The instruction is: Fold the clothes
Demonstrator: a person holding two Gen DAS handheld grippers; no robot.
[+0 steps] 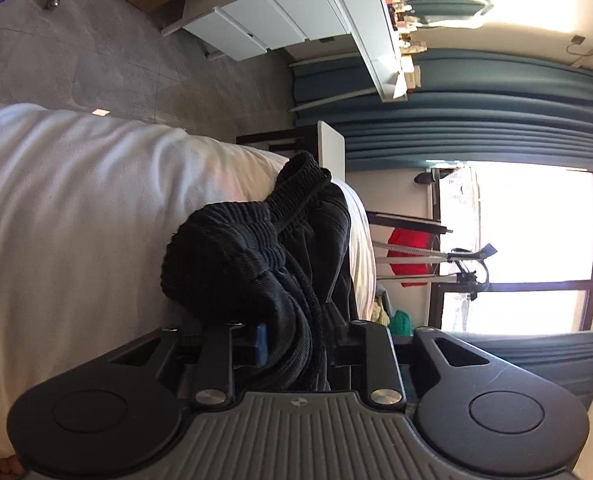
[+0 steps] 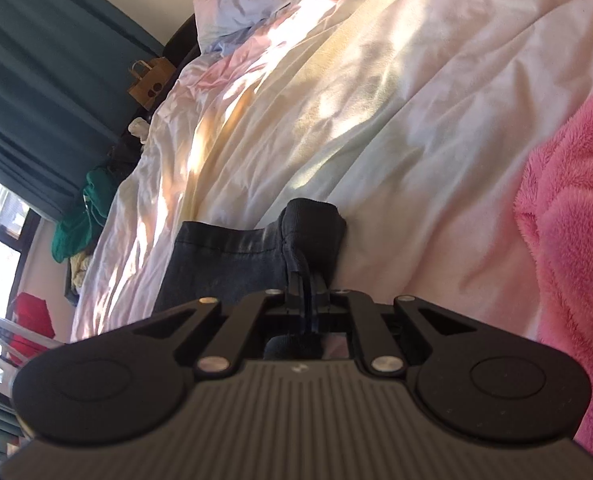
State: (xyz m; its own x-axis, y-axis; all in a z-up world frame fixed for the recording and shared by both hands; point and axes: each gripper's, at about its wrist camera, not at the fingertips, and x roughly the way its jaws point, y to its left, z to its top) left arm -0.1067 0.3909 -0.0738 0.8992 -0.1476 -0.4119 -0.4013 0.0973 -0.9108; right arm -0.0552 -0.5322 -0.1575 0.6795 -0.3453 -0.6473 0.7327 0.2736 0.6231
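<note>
The left gripper has its jaws clamped on a thick bunch of the black garment, at what looks like the ribbed, elasticated waistband with a drawcord trailing from it. The right gripper pinches a thin edge of the same dark cloth, jaws nearly shut on it. The garment lies on the white bedcover, near the bed's edge on the left-hand view, with a pink fleece just to the right of the right gripper.

My guess is that the piece is being stretched out between the two grips before a fold. To do that well, both grippers should pull apart evenly, keep the cloth low over the bedcover, and lay it flat clear of the fleece, smoothing the bunched waistband first.
</note>
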